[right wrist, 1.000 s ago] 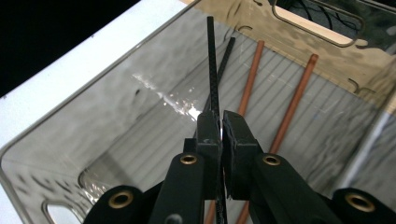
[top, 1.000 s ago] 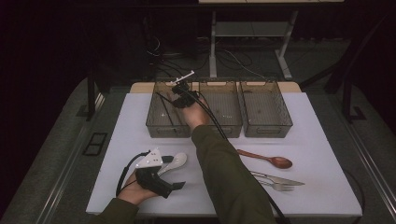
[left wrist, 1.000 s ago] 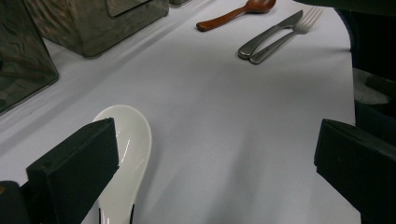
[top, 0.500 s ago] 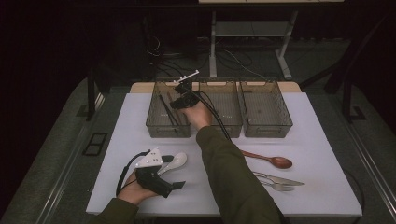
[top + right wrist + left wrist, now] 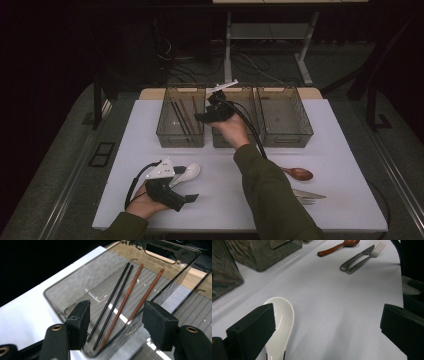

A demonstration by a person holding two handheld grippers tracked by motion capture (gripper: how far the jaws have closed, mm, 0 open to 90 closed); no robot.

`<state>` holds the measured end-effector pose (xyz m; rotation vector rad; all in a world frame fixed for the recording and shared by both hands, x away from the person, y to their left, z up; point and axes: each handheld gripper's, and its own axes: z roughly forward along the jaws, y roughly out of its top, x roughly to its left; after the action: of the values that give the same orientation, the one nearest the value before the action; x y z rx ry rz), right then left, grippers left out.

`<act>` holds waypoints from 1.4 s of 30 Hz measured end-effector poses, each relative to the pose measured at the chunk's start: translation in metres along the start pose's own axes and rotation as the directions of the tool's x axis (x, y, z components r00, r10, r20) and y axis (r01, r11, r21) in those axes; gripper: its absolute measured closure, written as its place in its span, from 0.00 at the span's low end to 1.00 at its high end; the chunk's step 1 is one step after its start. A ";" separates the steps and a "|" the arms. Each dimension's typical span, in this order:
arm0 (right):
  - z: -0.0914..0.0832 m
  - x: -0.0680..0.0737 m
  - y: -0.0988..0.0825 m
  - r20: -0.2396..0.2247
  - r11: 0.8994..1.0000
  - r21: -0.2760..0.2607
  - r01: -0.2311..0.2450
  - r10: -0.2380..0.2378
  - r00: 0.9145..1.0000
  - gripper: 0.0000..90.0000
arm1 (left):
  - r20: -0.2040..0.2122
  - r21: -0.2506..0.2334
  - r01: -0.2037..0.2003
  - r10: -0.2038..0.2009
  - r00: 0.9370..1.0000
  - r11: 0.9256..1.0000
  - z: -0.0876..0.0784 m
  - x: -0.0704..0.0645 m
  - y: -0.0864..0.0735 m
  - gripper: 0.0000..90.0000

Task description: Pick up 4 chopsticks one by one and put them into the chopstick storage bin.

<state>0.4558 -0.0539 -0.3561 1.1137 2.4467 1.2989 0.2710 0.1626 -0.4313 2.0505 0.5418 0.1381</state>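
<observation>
My right gripper (image 5: 201, 118) hovers over the wall between the left bin (image 5: 180, 140) and the middle bin (image 5: 221, 142). Its jaws are open with nothing between them and have just been opening (image 5: 117, 315). Below them, in the left bin (image 5: 62, 292), lie two black chopsticks (image 5: 112, 302) and two brown chopsticks (image 5: 126, 298), also seen from above as chopsticks (image 5: 182, 116). My left gripper (image 5: 192, 198) rests near the table's front left, open wide (image 5: 327, 322). A white ceramic spoon (image 5: 186, 173) lies just beside its left jaw (image 5: 280, 327), not gripped.
A third bin (image 5: 290, 140) stands at the right of the row. A brown wooden spoon (image 5: 298, 173) (image 5: 337, 246) lies at the front right, with a metal knife (image 5: 355, 258) and fork (image 5: 367, 258) close by. White table surface (image 5: 225, 200) lies between the hands.
My right hand has drifted rightward and slightly up, from over the left bin to the wall it shares with the middle bin. The left hand has stayed put.
</observation>
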 end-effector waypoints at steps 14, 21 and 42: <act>-0.044 -0.006 -0.037 -0.049 0.998 0.005 0.056 -0.056 0.997 0.27 | 0.003 -0.008 0.014 -0.014 1.000 1.000 0.002 0.000 -0.001 0.00; -0.065 -0.008 -0.056 -0.027 0.998 -0.014 0.067 -0.067 0.997 0.22 | 0.001 -0.003 0.014 -0.014 1.000 1.000 0.002 -0.001 -0.001 0.00; -0.131 -0.022 -0.143 0.009 0.993 -0.080 0.089 -0.088 0.996 0.21 | -0.011 0.026 0.008 -0.008 1.000 1.000 0.005 -0.001 -0.002 0.00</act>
<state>0.3351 -0.2039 -0.3897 0.9767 2.3874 1.3529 0.2710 0.1587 -0.4355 2.0738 0.5612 0.1385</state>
